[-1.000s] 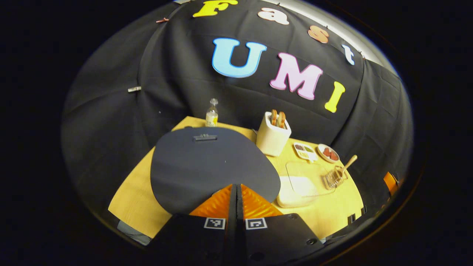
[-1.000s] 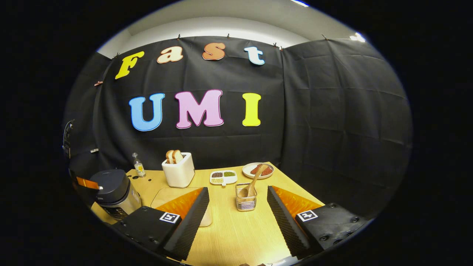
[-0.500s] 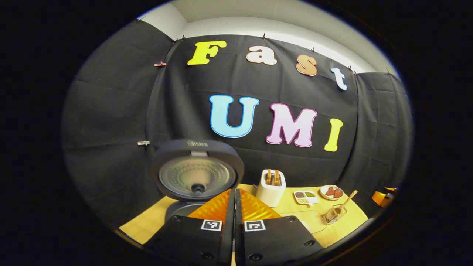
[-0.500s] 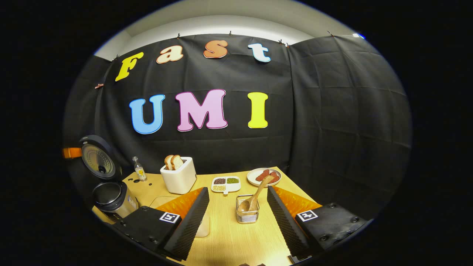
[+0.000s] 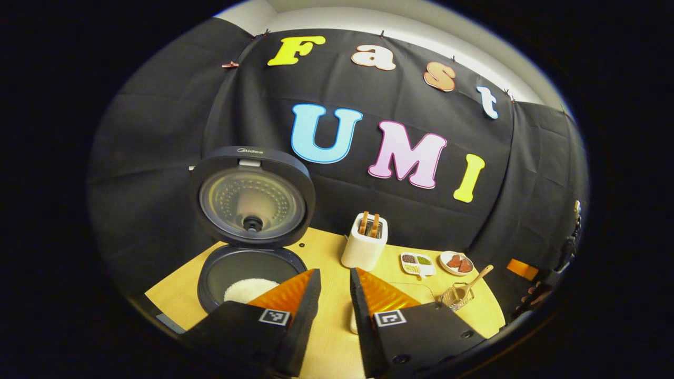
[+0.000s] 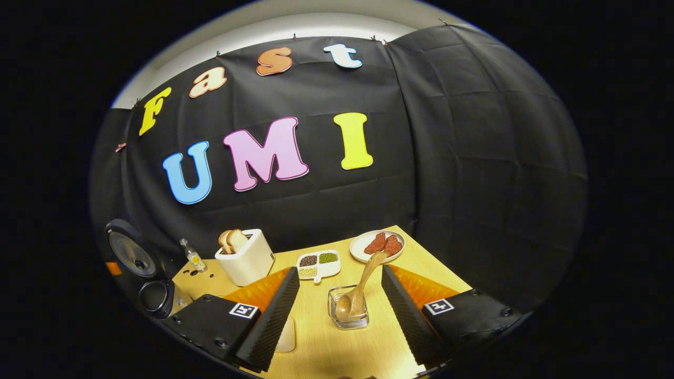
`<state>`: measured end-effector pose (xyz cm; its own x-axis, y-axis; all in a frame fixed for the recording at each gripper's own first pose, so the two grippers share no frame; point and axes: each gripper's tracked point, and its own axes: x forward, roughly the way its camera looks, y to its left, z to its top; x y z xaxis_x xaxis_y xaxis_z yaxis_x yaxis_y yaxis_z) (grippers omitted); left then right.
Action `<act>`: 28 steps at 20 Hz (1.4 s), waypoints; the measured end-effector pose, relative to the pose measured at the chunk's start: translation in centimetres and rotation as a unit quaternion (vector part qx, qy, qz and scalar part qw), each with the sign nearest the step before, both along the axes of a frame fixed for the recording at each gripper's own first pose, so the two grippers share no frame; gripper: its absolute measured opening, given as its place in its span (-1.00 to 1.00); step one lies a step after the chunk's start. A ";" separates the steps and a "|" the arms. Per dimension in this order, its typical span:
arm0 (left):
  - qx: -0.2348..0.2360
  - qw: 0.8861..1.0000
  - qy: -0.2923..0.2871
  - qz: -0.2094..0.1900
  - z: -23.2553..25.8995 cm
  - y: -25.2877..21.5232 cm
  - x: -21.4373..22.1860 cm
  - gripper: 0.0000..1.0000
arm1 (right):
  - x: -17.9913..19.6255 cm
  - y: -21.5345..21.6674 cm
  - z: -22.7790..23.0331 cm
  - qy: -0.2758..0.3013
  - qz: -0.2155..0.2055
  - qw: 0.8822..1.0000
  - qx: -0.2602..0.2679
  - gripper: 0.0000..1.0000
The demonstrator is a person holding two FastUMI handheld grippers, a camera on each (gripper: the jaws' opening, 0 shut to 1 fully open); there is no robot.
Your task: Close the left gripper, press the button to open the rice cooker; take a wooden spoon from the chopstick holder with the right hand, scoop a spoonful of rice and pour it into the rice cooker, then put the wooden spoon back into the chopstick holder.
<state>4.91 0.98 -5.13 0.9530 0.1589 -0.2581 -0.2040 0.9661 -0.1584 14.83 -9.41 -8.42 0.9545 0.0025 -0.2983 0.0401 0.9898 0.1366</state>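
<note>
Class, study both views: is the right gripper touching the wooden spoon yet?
Apart. In the right gripper view the right gripper is open, and bare table shows on both sides between its fingers and the wooden spoon in the chopstick holder.

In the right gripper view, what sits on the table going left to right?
Rice cooker with its lid up → small bottle → toaster → divided dish → chopstick holder with the wooden spoon → plate.

Rice cooker (image 6: 158, 297) base partly behind the right claw (image 6: 339, 308).
</note>
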 end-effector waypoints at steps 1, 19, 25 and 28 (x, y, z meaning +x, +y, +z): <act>0.000 1.000 0.003 0.003 -0.4 -0.5 -0.1 0.14 | 0.8 -0.3 -0.5 0.008 0.003 1.000 -0.003 0.97; -0.005 0.992 0.108 0.067 -8.0 -8.1 -1.4 0.92 | 12.1 -4.7 -13.1 0.143 -0.047 0.982 0.113 0.95; 0.002 0.991 0.126 0.055 -9.3 -10.2 -0.8 0.91 | 13.7 -3.8 -15.8 0.165 -0.042 0.977 0.127 0.65; -0.021 0.991 0.121 0.050 -9.9 -11.9 -0.5 0.91 | 13.7 -3.7 -15.8 0.164 -0.040 0.978 0.119 -0.22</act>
<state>4.42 -10.94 -15.03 0.8422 0.2340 -0.4858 -0.3354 0.9328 -0.1320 28.58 -13.06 -24.21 0.8071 0.0382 -0.5891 0.1971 0.9232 0.3299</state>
